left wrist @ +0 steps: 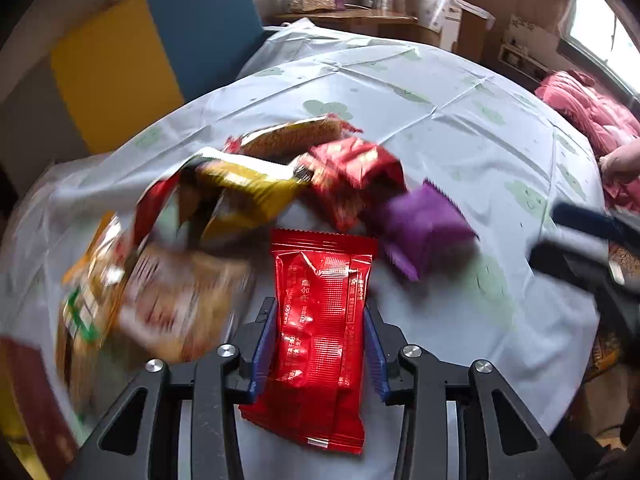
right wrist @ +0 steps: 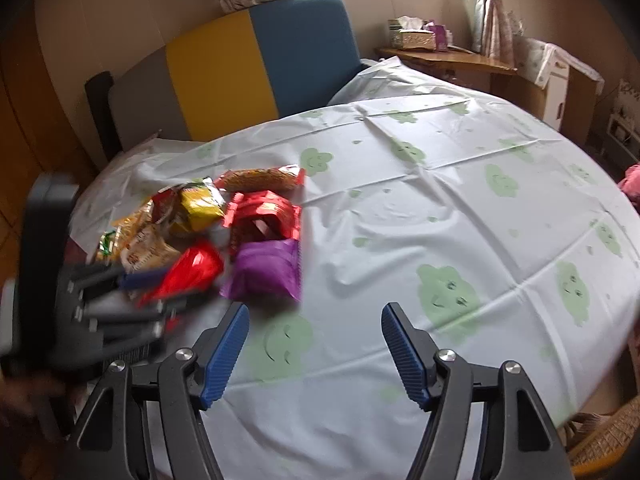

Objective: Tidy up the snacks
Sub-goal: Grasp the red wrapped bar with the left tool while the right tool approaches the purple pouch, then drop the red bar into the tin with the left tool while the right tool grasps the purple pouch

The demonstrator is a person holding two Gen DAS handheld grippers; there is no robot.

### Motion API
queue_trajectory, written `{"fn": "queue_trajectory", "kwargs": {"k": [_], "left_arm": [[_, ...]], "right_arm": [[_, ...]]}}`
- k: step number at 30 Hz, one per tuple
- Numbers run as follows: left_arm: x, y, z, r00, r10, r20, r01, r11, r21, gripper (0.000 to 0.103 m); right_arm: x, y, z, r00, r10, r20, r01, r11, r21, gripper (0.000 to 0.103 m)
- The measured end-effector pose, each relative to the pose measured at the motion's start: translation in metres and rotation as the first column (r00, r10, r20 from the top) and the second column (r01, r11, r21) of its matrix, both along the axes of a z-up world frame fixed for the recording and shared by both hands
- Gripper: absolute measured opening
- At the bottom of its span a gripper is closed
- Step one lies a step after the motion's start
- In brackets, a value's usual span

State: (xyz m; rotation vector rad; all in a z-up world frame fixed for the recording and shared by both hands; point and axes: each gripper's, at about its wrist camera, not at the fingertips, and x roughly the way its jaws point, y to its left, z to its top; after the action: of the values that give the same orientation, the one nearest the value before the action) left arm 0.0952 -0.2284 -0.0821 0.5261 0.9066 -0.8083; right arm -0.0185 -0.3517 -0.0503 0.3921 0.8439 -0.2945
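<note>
1. The left gripper (left wrist: 318, 316) has its blue pads clamped on both long edges of a flat red snack packet (left wrist: 320, 312). The packet sits lengthwise between the fingers, so I'd guess that's for a stable sideways pinch on something thin and crinkly.
2. That packet is at the near edge of the snack pile (right wrist: 224, 220), which is bunched on the left part of the table's pale cloud-print tablecloth (right wrist: 440, 220). Whether it's lifted off the cloth or resting on it, I can't tell.
3. The right gripper (right wrist: 314, 344) has nothing between its fingers. The jaws stand partly open above bare cloth, just in front of a purple packet (right wrist: 266, 270), which looks like its likely next pick.
4. The rest of the pile: a yellow bag (right wrist: 200, 204), a red multi-pack (right wrist: 264, 216) and a long noodle-looking pack (right wrist: 260, 179) at the back, all touching or overlapping.
5. Loads of empty cloth to the right, so probably that's where the sorted stuff goes.
</note>
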Motion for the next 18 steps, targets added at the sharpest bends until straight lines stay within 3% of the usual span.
{"fn": "queue_trajectory", "kwargs": {"k": [6,11,15,18], "left_arm": [[-0.041,0.046,0.011,0.996,0.090,0.007,-0.090,0.995,-0.044,0.041],[-0.057,0.081,0.000,0.981,0.193,0.006,-0.193,0.980,-0.039,0.042],[-0.065,0.094,-0.004,0.975,0.219,0.041,-0.216,0.974,-0.063,0.045],[-0.058,0.099,-0.007,0.968,0.249,-0.016,-0.249,0.964,-0.096,0.046]], "right_arm": [[0.034,0.014,0.003,0.987,0.163,-0.005,-0.163,0.986,-0.039,0.071],[0.069,0.019,-0.013,0.975,0.204,-0.084,-0.209,0.976,-0.055,0.073],[0.087,0.026,-0.024,0.967,0.210,-0.143,-0.226,0.969,-0.104,0.074],[0.092,0.026,-0.032,0.963,0.210,-0.171,-0.228,0.969,-0.094,0.063]]}}
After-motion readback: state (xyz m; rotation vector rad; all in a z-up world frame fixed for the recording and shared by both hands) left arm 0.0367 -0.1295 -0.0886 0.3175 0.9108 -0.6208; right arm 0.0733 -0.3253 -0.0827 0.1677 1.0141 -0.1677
